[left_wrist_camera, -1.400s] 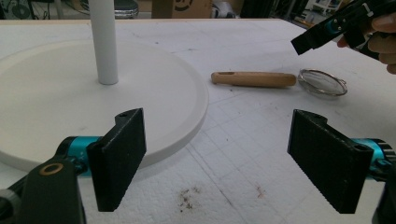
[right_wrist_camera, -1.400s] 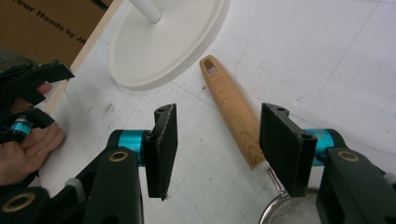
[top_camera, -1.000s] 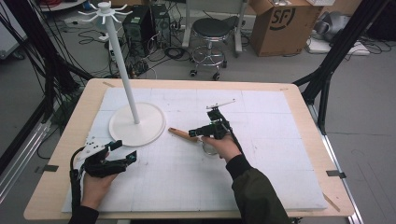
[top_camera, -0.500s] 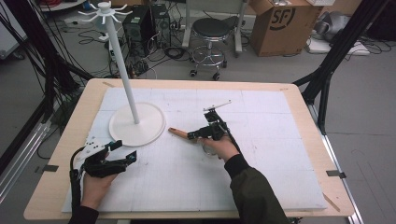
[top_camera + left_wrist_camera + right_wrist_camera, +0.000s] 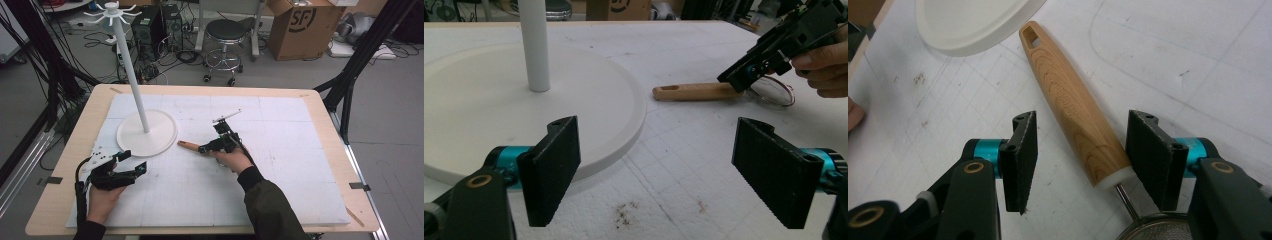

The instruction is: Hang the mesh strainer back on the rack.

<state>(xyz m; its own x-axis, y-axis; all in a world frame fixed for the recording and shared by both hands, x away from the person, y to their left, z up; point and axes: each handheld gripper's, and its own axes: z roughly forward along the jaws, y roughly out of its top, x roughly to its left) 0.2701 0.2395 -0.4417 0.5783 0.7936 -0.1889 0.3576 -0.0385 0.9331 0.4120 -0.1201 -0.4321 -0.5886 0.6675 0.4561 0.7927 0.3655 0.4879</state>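
Observation:
A small strainer lies on the white mat, its wooden handle point(image 5: 189, 145) point(image 5: 1070, 105) pointing left toward the stand's base. Its wire-mesh bowl point(image 5: 1158, 230) point(image 5: 771, 92) sits under my right gripper. My right gripper point(image 5: 204, 148) point(image 5: 1082, 160) is open, with its jaws on either side of the thick end of the handle. A gap shows at the left pad. My left gripper point(image 5: 132, 162) point(image 5: 656, 170) rests low at the front left of the mat. It is wide open and empty, and faces the handle point(image 5: 696, 91) and the right gripper point(image 5: 744, 75).
A white stand with a round base point(image 5: 147, 132) point(image 5: 484, 100) point(image 5: 968, 20) and a tall pole point(image 5: 131, 70) topped with hooks stands on the mat's left half. The handle's tip lies just off the base rim. A stool, a cardboard box and cables sit beyond the table.
My right gripper has crept slightly left along the wooden handle. My left gripper has stayed where it was.

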